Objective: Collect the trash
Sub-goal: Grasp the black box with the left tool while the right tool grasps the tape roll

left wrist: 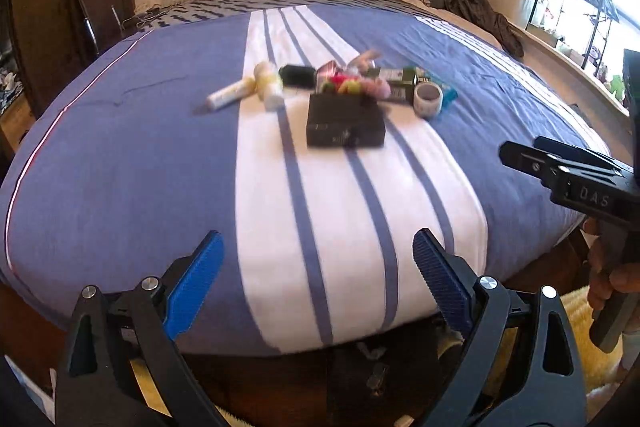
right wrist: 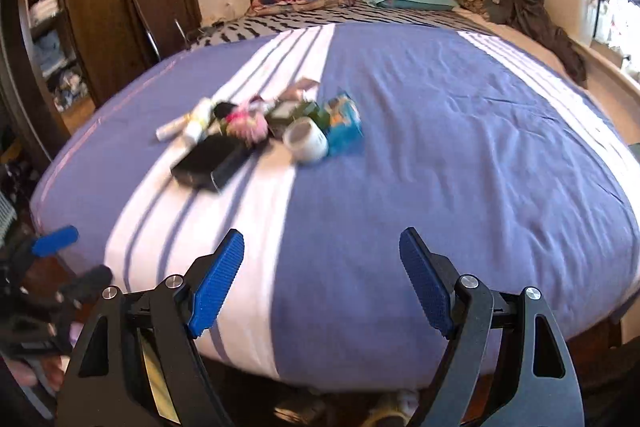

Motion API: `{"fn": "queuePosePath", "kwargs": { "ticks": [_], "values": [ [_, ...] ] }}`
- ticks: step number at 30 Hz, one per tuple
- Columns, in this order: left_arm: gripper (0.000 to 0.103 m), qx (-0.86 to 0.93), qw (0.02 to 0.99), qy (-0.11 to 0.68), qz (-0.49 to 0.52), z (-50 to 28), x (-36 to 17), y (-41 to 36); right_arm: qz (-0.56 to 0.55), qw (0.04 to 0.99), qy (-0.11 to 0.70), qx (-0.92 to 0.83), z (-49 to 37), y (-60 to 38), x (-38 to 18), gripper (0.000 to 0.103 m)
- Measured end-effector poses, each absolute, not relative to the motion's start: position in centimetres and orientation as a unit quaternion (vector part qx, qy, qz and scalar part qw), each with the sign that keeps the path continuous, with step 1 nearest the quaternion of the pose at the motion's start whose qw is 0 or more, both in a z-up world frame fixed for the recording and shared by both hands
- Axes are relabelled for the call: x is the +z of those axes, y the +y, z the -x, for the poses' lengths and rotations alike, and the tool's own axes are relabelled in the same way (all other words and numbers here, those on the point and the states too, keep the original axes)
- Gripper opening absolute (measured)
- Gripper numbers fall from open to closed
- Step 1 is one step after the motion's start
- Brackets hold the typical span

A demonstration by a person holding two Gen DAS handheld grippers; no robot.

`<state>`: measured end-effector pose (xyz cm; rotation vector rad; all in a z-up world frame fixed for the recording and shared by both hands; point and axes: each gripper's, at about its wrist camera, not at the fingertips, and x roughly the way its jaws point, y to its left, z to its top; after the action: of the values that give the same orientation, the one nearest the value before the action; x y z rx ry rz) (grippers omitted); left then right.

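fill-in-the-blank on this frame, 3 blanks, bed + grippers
1. The trash pile lies on a ____.
2. Both the left gripper and the right gripper have their jaws ____.
3. The pile piece nearest the foot of the bed is a ____ box.

Missing: bed; open; black

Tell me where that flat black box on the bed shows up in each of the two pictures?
Left wrist view: the black box lies just above the middle, on the white stripe, nearest item of the pile.
Right wrist view: it sits left of centre, at the pile's near-left edge.
Shared landmark: the white tape roll, to the right of the box in both.
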<state>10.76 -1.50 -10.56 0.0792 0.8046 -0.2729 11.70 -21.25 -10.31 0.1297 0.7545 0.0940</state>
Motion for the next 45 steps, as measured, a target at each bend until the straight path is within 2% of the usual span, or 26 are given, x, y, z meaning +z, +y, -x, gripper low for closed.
{"fn": "queuePosePath", "kwargs": {
  "ticks": [6, 8, 10, 12, 19, 26, 27, 29, 31, 45],
  "values": [
    [0.090, -0.123, 0.906, 0.403, -0.032, -14.2, -10.6, -1.8, -0.071, 0.923, 0.372, 0.068, -15.7, -20.2, -10.4, 0.079],
    [0.090, -0.128, 0.903, 0.409, -0.027, -15.3, -10.9, -2.0, -0.068, 0.923, 0.373, 0.071, -17.2, -20.0, -10.6, 0.069],
    [0.090, -0.139, 0.902, 0.409, -0.023, -16.1, -10.9, -2.2, -0.055, 0.922, 0.376, 0.070, -18.6, -19.6, -10.9, 0.053],
    [0.090, -0.155, 0.899, 0.409, -0.016, -16.9, -10.8, -2.6, -0.040, 0.921, 0.381, 0.068, -19.5, -19.2, -11.2, 0.044],
    [0.090, -0.159, 0.892, 0.423, -0.032, -20.1, -12.0, -4.6, -0.013, 0.915, 0.397, 0.067, -21.7, -18.2, -12.6, 0.043],
    [0.089, -0.159, 0.883, 0.438, -0.046, -23.5, -13.7, -6.2, -0.021, 0.913, 0.403, 0.057, -23.4, -19.1, -13.3, 0.034],
    [0.088, -0.159, 0.882, 0.440, -0.046, -23.9, -14.0, -6.3, -0.029, 0.913, 0.403, 0.059, -23.6, -19.5, -13.3, 0.034],
    [0.080, -0.166, 0.879, 0.445, -0.041, -24.5, -14.4, -6.4, -0.037, 0.912, 0.403, 0.064, -23.8, -19.9, -13.2, 0.034],
    [0.069, -0.169, 0.880, 0.442, -0.043, -24.6, -14.4, -6.6, -0.039, 0.912, 0.402, 0.067, -23.8, -20.1, -13.2, 0.033],
    [0.068, -0.165, 0.885, 0.434, -0.045, -19.2, -13.1, -5.0, -0.053, 0.922, 0.373, 0.086, -19.4, -19.7, -9.5, 0.033]
  ]
}}
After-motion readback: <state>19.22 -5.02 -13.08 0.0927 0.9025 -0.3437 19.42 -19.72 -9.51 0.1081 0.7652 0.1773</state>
